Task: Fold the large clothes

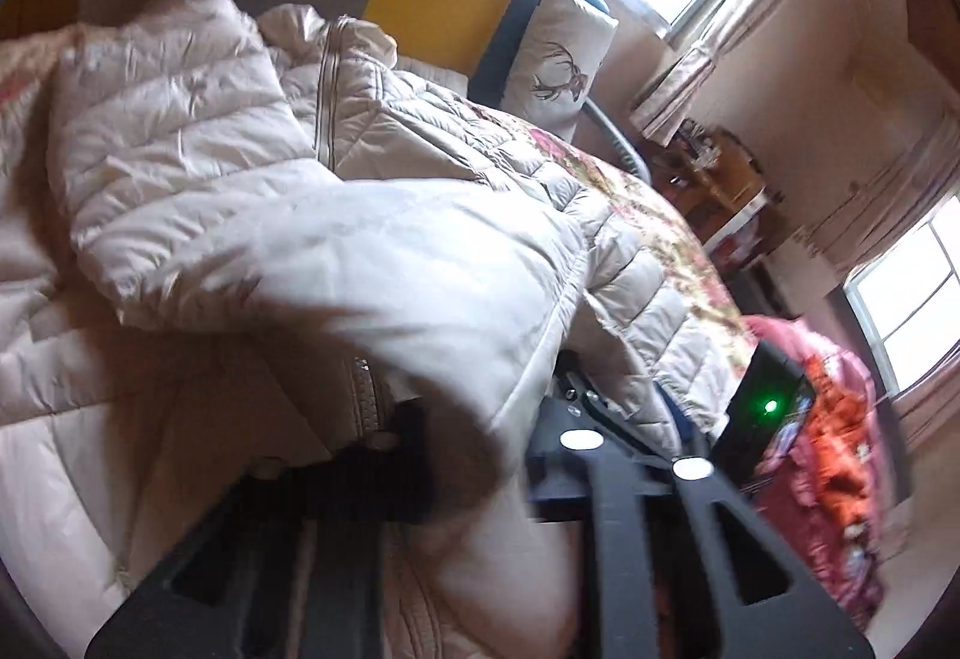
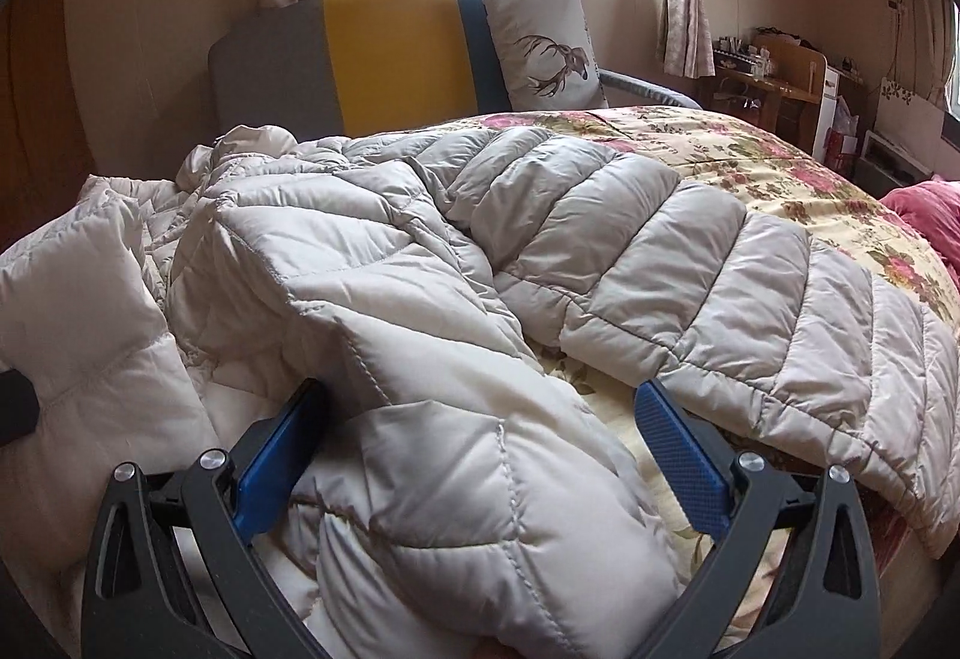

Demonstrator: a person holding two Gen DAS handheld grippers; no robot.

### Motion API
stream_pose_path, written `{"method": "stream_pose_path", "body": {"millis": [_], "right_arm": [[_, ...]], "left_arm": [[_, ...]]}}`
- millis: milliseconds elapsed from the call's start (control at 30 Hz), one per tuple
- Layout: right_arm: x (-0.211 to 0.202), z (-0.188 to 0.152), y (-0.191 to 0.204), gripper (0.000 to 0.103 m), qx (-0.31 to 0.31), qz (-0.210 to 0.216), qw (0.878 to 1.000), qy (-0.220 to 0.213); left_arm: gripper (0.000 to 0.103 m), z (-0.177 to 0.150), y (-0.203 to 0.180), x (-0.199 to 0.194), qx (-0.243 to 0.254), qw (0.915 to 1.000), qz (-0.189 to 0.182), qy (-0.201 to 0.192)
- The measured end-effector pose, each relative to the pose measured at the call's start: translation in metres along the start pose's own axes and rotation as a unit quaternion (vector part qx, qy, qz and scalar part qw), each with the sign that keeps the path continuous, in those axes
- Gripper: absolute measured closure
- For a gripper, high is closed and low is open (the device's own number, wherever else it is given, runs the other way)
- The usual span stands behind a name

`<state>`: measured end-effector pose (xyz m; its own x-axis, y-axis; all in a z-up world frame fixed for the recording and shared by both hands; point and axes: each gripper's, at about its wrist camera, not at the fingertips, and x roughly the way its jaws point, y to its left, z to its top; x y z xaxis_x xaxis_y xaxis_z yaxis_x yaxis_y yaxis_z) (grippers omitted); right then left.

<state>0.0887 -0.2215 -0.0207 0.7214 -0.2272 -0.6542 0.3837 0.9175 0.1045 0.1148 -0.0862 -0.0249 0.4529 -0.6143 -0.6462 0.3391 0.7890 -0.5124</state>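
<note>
A large pale beige quilted down jacket [image 2: 630, 263] lies spread on the bed. My right gripper [image 2: 480, 407] is open, its blue pads [image 2: 678, 449] on either side of a sleeve [image 2: 468, 479] of the jacket that lies between them. In the left wrist view the jacket [image 1: 198, 137] fills the frame, and a blurred fold of it [image 1: 390, 287] drapes over my left gripper [image 1: 474, 419]. The left fingertips are hidden under the cloth; they seem closed on the jacket's edge. The other gripper's body with a green light [image 1: 768, 407] shows at right.
The bed has a floral cover [image 2: 780, 149] and a grey, yellow and teal headboard [image 2: 390, 53] with a deer-print pillow [image 2: 540, 47]. A red blanket [image 2: 924, 215] lies at the right edge. A desk with clutter [image 2: 774, 71] stands by the wall.
</note>
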Motion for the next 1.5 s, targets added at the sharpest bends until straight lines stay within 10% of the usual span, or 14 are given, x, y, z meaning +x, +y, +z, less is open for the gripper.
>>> {"method": "stream_pose_path", "body": {"millis": [333,667,867,1000,1100,1167,1267,1333,1400,1500], "right_arm": [[-0.001,-0.001,0.000,0.002,0.002,0.003,1.000,-0.005],[-0.002,-0.001,0.000,0.002,0.000,0.000,1.000,-0.008],[-0.002,-0.002,0.000,0.002,-0.001,-0.001,1.000,-0.008],[-0.001,-0.001,0.001,0.002,-0.005,-0.003,1.000,-0.008],[0.000,-0.001,0.001,0.002,-0.006,-0.003,1.000,-0.007],[0.001,0.000,0.001,0.002,-0.005,0.001,1.000,-0.002],[0.008,0.004,-0.003,0.002,0.001,0.020,1.000,0.021],[0.011,0.007,-0.009,0.002,0.009,0.046,0.998,0.046],[0.007,0.012,-0.017,0.002,0.012,0.071,0.996,0.062],[-0.008,0.015,-0.026,0.002,0.005,0.073,0.996,0.048]], "left_arm": [[0.095,0.047,0.055,-0.130,-0.020,0.9840,0.046,-0.171],[0.095,0.068,0.191,-0.229,-0.123,0.9308,0.184,-0.291],[0.095,0.065,0.262,-0.257,-0.163,0.8934,0.276,-0.314],[0.095,0.064,0.310,-0.257,-0.190,0.8831,0.317,-0.289],[0.069,0.059,0.345,-0.249,-0.242,0.8856,0.313,-0.244],[0.031,0.045,0.355,-0.251,-0.286,0.8805,0.288,-0.246],[0.004,0.016,0.355,-0.266,-0.334,0.8420,0.295,-0.304],[0.004,0.001,0.355,-0.279,-0.349,0.8265,0.295,-0.328],[0.004,-0.005,0.351,-0.285,-0.343,0.8354,0.283,-0.322],[0.004,-0.009,0.318,-0.281,-0.272,0.8768,0.259,-0.300]]}}
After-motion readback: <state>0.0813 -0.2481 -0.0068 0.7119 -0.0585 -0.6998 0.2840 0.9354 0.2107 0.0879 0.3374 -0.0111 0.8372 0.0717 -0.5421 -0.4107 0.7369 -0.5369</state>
